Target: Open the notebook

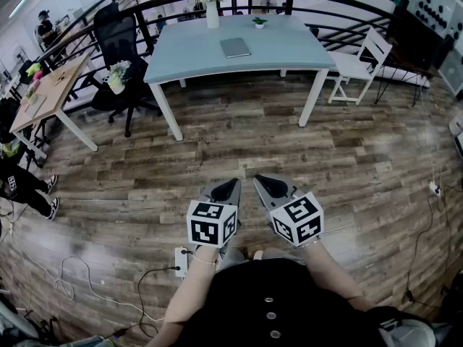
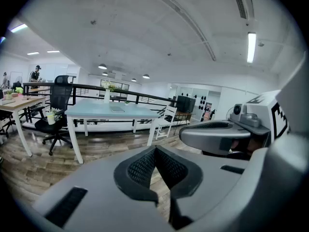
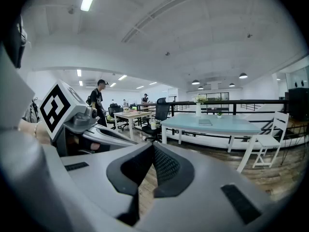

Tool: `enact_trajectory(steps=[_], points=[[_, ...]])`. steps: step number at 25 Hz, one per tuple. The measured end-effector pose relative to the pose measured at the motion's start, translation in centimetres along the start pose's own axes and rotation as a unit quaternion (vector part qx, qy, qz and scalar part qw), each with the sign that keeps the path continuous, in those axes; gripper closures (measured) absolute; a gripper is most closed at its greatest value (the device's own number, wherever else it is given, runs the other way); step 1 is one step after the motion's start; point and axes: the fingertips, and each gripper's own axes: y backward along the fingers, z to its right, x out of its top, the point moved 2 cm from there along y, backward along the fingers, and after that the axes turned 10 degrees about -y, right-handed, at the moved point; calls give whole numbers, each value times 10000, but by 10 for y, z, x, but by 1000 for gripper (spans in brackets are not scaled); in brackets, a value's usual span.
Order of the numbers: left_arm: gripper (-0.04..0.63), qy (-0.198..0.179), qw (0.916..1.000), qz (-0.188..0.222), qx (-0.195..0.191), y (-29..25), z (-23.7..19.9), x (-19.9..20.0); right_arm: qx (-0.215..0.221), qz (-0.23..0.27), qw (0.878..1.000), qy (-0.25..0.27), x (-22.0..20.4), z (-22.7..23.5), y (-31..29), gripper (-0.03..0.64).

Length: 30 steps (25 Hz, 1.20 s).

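A grey notebook (image 1: 235,47) lies closed on the light blue table (image 1: 289,43), far across the wooden floor from me. The left gripper view shows the notebook (image 2: 117,109) small on the tabletop, and the right gripper view shows the notebook (image 3: 205,122) the same way. My left gripper (image 1: 233,183) and right gripper (image 1: 258,179) are held side by side close to my body, pointing toward the table. Both are shut with nothing between their jaws, as the left gripper (image 2: 155,148) and the right gripper (image 3: 153,145) show in their own views.
A white vase of flowers (image 1: 211,9) and a small plant (image 1: 259,22) stand on the table's far side. A black office chair (image 1: 119,38) is at its left, a white chair (image 1: 359,60) at its right. A wooden desk (image 1: 51,85), a person (image 1: 18,183) and floor cables (image 1: 79,280) are at left.
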Motion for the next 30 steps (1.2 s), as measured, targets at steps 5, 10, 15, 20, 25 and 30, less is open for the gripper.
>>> enact_trajectory(steps=[5, 10, 15, 20, 25, 30], points=[[578, -21, 10000, -38, -26, -4, 1, -1, -8, -110, 9999, 67, -8, -1, -1, 614], [578, -22, 9999, -108, -55, -7, 4, -4, 102, -238, 9996, 144, -13, -5, -3, 614], [578, 2, 10000, -48, -53, -7, 9, -1, 164, -239, 9994, 202, -12, -5, 3, 614], [578, -43, 9998, 97, -141, -10, 22, 2, 404, -97, 9991, 52, -12, 0, 13, 611], [578, 2, 9998, 165, -120, -11, 35, -5, 333, -71, 9994, 53, -20, 14, 23, 611], [578, 110, 9999, 16, 9, -16, 46, -17, 318, -17, 9995, 46, -25, 22, 36, 563]])
